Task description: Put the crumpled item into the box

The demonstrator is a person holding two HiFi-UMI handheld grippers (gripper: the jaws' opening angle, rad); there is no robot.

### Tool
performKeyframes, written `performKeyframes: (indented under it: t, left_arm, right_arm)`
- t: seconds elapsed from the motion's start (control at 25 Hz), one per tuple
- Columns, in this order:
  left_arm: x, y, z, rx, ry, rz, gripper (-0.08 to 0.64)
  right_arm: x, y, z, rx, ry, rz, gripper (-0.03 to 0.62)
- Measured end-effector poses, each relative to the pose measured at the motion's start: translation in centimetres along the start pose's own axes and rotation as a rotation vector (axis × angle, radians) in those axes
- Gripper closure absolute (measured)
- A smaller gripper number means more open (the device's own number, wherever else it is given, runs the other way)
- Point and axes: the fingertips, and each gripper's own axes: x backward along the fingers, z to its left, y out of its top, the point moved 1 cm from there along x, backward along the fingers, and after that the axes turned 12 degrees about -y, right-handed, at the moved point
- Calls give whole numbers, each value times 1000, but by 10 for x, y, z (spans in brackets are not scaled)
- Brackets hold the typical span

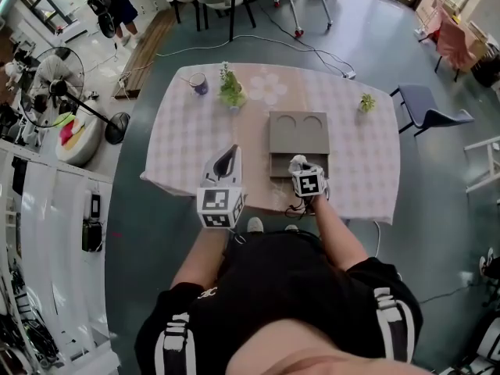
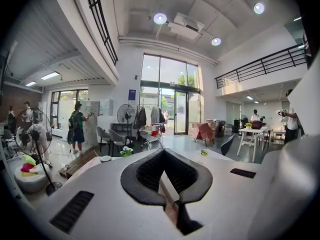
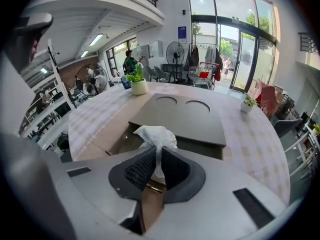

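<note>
The crumpled item (image 3: 156, 135), a wad of white tissue, is pinched between the black pads of my right gripper (image 3: 156, 156) and sticks out past their tips. In the head view the same right gripper (image 1: 299, 162) hovers at the near edge of the grey box (image 1: 299, 135). The box (image 3: 180, 116) has a flat lid with two round recesses, and an open compartment (image 3: 125, 141) shows at its front. Left of the box, my left gripper (image 1: 225, 156) is raised over the table. In its own view the left gripper (image 2: 163, 154) is shut with nothing between its pads.
The table (image 1: 187, 147) carries a checked cloth, a potted plant (image 1: 230, 91), a purple mug (image 1: 198, 83) and a small plant (image 1: 366, 102) at the far right. A chair (image 1: 430, 108) stands to the right, a floor fan (image 1: 55, 76) to the left.
</note>
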Motion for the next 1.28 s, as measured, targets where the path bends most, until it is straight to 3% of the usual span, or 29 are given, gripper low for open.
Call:
performKeyframes:
  t: [0.32, 0.44, 0.92, 1.16, 1.28]
  left_arm:
    - [-3, 1, 4, 4, -3, -4, 568]
    - [-6, 4, 4, 2, -14, -8, 568]
    - [-28, 14, -11, -6, -78, -34, 569]
    - [-40, 23, -30, -15, -113, -50, 568]
    - [-45, 29, -35, -21, -126, -56, 569]
  right_arm:
    - [-8, -6, 8, 18, 30, 19, 544]
    - [-1, 5, 12, 13, 68, -25, 491]
    - [116, 132, -35, -120, 15, -506, 494]
    - [210, 179, -67, -135, -108, -835, 584]
    - [250, 192, -75, -153, -124, -955, 589]
